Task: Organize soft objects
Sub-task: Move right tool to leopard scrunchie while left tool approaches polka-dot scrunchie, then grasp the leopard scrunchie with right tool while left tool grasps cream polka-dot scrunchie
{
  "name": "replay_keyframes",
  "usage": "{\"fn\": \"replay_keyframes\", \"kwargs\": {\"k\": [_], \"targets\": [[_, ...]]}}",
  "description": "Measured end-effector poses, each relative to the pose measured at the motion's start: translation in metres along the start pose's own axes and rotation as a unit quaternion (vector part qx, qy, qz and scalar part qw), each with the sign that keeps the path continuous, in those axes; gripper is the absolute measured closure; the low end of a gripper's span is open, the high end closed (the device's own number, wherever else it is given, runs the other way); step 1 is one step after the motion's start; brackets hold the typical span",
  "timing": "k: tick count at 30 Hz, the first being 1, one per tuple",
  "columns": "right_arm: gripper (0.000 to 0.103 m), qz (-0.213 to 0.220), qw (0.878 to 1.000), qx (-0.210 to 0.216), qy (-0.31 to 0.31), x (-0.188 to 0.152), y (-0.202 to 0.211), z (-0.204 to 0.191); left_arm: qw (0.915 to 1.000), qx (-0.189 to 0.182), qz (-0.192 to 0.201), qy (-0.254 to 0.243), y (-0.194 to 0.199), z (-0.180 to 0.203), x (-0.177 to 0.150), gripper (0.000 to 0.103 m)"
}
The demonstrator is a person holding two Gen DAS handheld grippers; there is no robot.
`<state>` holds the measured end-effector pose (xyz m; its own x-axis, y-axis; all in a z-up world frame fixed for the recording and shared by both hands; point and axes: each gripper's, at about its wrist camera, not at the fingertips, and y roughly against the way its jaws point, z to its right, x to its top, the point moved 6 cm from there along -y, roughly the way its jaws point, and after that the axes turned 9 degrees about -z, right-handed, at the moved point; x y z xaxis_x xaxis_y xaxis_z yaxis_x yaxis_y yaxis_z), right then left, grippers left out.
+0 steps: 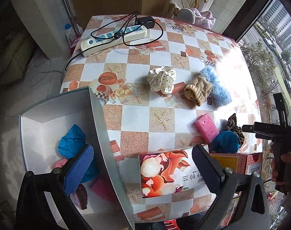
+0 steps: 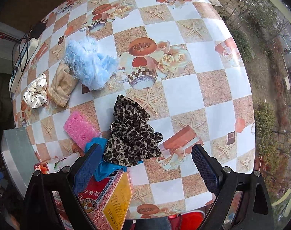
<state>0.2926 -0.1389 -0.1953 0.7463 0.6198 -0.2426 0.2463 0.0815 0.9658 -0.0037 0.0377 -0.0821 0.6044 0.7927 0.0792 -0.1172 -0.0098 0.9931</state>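
Note:
My left gripper [image 1: 143,164] is open and empty, its left finger over the white box [image 1: 95,111], which holds a blue cloth [image 1: 71,140] and pink sponges. My right gripper [image 2: 145,164] is open and empty just above a leopard-print scrunchie [image 2: 132,136] and a blue cloth [image 2: 101,167]. On the table lie a pink sponge [image 2: 79,129], a tan sock [image 2: 62,85], a fluffy light-blue item [image 2: 90,63] and a cream dotted scrunchie [image 2: 36,92]. The left wrist view shows the same cream scrunchie [image 1: 161,80], sock [image 1: 198,91], sponge [image 1: 206,127] and right gripper [image 1: 245,128].
A printed tissue pack [image 1: 164,172] and a red-and-yellow box [image 2: 109,195] lie near the front edge. A power strip [image 1: 114,38] with black cables lies at the table's far side. The checkered tablecloth [image 2: 183,88] ends by a window on the right.

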Motion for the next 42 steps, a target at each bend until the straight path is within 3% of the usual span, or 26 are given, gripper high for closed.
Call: {"fn": "replay_keyframes", "kwargs": {"k": [6,12,16,19,25,31,36,42], "targets": [[0.008,-0.047,0.998,-0.031,0.04,0.014,-0.052,-0.001,0.9996,0.017,-0.023,-0.003,-0.033,0.027,0.04,0.0],[0.002,-0.011,0.997,-0.072,0.019,0.03,-0.036,0.053,0.9983,0.043,-0.028,-0.027,-0.071,0.056,0.095,0.0],[0.002,-0.006,1.0,-0.007,-0.017,0.031,-0.024,0.078,0.9981,0.042,-0.039,-0.024,-0.097,0.067,0.125,0.0],[0.002,-0.004,1.0,0.014,-0.009,0.025,-0.024,0.075,0.9973,0.053,-0.045,-0.023,-0.117,0.071,0.14,0.0],[0.002,-0.013,1.0,-0.016,0.004,0.005,-0.042,0.054,0.9962,0.044,-0.074,-0.01,-0.154,0.075,0.147,0.0],[0.001,-0.033,0.999,-0.04,0.001,-0.012,-0.067,0.059,0.9952,0.044,-0.088,-0.001,-0.174,0.072,0.149,0.0],[0.0,-0.03,0.999,-0.037,-0.003,-0.025,-0.069,0.058,0.9933,0.039,-0.108,0.014,-0.191,0.067,0.151,0.0],[0.0,-0.047,0.998,-0.036,-0.002,-0.002,-0.064,0.061,0.9938,0.04,-0.1,0.029,-0.194,0.061,0.157,0.0]]}}
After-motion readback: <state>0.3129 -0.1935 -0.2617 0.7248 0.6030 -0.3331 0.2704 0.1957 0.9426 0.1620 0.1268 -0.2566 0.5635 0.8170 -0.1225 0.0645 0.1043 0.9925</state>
